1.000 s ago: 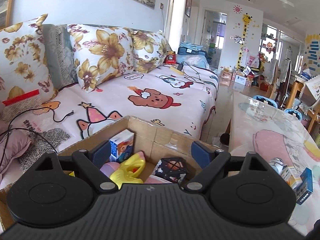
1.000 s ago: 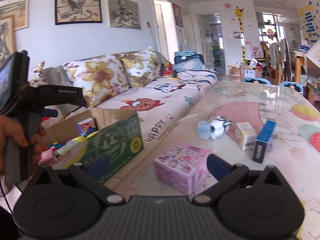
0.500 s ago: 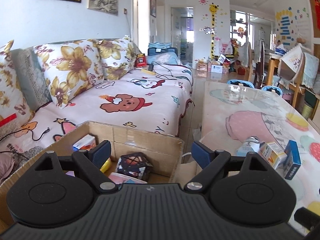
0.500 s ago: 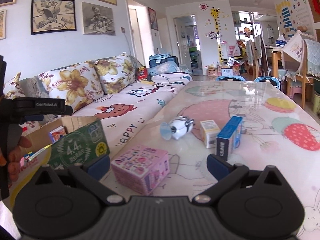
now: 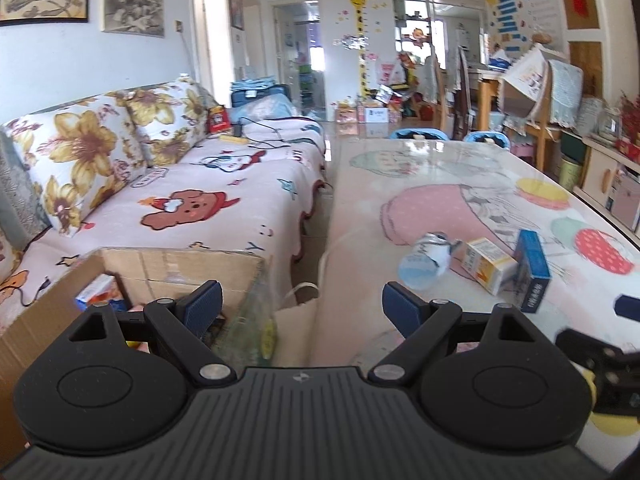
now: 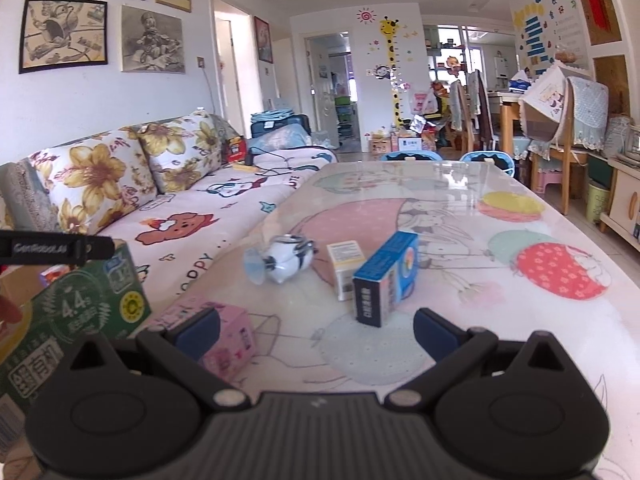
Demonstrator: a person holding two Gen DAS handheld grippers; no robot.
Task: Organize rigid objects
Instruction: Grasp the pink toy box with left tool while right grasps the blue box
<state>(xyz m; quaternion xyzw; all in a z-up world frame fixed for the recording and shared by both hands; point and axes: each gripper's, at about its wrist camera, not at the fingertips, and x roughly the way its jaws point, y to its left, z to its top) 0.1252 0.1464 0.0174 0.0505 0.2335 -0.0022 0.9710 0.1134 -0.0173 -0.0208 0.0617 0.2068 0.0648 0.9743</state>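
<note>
Over the last second the left gripper [image 5: 302,304] has swung from looking down into the cardboard box [image 5: 180,260] to facing along the gap between the box and the table [image 5: 460,184], and the right gripper [image 6: 316,328] has moved forward over the tabletop so that the pink box [image 6: 224,344], a second ago centred ahead of it, now lies low at its left finger. This suggests one drop into the cardboard box is finished and both tools are turning to what is left on the table. Both grippers have their jaws spread wide and hold nothing. In the right wrist view the pink box sits partly behind the left blue pad, near the table's edge beside the green-printed side of the cardboard box [image 6: 84,316]. Straight ahead, between the finger lines but further off, stands the blue carton [image 6: 386,280], with the small white and yellow carton [image 6: 346,266] just beside it on its left and the white toy with the pale blue suction cup [image 6: 280,264] further left, lying on its side. From the left wrist view these three things lie to the right of that tool, and the box's toys show only dimly behind its left finger.
</note>
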